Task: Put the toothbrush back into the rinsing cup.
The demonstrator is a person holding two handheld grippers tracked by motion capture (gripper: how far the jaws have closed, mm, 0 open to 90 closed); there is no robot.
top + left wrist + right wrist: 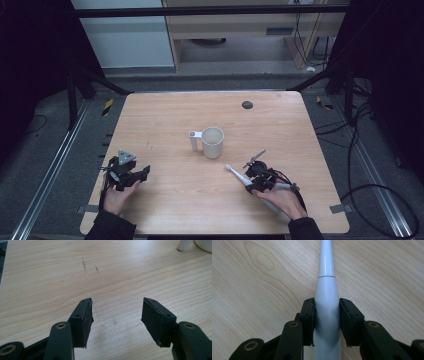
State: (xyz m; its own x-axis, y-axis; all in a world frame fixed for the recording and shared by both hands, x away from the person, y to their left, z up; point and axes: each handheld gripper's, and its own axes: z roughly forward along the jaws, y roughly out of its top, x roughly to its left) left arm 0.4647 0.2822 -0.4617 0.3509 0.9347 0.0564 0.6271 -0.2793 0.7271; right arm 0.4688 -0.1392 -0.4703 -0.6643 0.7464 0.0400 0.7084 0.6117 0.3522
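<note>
A white electric toothbrush lies on the wooden table at the front right, its head pointing toward the middle. My right gripper is shut on its handle. In the right gripper view both pads press the sides of the toothbrush, whose narrow neck runs on ahead of the right gripper. A white mug stands upright in the middle of the table, handle to the left. My left gripper rests at the front left, open. In its own view the left gripper has bare wood between its jaws.
A small black round mark sits near the table's far edge. The mug's base and handle show at the top right of the left gripper view. Cables lie on the floor to the right of the table.
</note>
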